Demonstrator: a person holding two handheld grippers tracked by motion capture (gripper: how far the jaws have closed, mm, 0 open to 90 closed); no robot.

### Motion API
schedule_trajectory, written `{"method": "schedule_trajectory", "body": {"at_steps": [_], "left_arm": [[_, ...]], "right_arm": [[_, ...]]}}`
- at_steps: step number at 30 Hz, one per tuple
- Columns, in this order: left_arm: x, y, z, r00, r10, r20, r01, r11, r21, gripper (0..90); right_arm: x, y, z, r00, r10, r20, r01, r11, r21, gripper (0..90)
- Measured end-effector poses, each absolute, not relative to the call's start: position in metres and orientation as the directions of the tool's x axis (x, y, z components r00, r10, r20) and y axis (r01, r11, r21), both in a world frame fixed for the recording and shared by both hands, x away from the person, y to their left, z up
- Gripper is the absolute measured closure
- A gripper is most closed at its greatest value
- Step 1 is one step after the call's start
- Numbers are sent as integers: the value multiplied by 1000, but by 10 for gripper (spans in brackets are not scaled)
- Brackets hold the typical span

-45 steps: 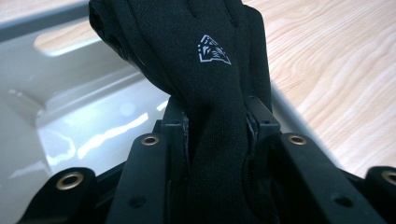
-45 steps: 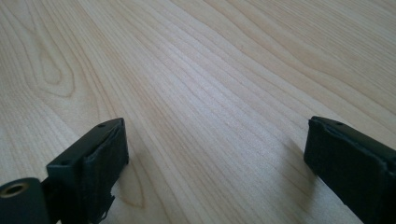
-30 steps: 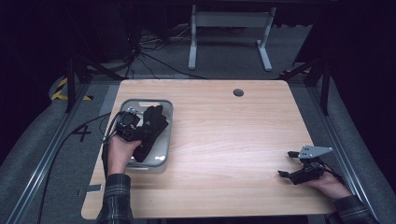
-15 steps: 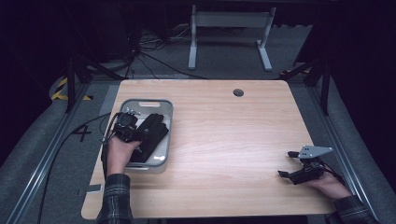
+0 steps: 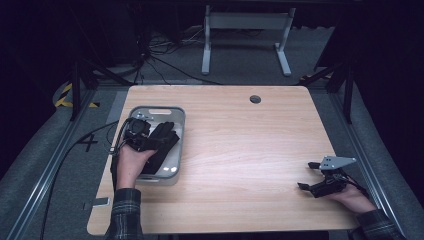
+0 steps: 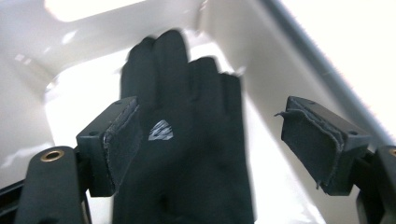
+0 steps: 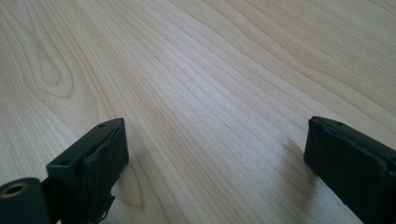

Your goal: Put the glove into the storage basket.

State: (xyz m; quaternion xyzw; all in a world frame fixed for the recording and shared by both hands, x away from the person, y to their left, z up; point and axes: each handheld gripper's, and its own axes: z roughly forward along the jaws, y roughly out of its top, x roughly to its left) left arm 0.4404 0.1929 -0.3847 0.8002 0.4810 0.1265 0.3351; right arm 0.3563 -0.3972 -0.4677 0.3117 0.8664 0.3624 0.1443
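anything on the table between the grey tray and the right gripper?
Nothing. In the high view the light wooden table is bare between the grey plastic tray holding the black glove and the right gripper. The right gripper view shows bare wood ahead.

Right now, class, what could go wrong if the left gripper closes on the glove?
1. The left gripper is open with the black glove between its jaws; closing shallow may pinch only a fold, which could slip.
2. The glove lies in the grey tray; lifting might drag the tray along.

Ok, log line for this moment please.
left gripper: open, over black glove in grey bin | right gripper: open, above table, idle
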Motion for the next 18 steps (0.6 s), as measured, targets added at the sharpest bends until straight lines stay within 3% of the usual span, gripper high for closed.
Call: {"method": "schedule_trajectory", "body": {"at_steps": [18], "left_arm": [[418,122,-366,611,782,-126,598,-351,721,195]], "right_arm": [[356,-397,-468,-763,645,-24,436,542,718,69]]}}
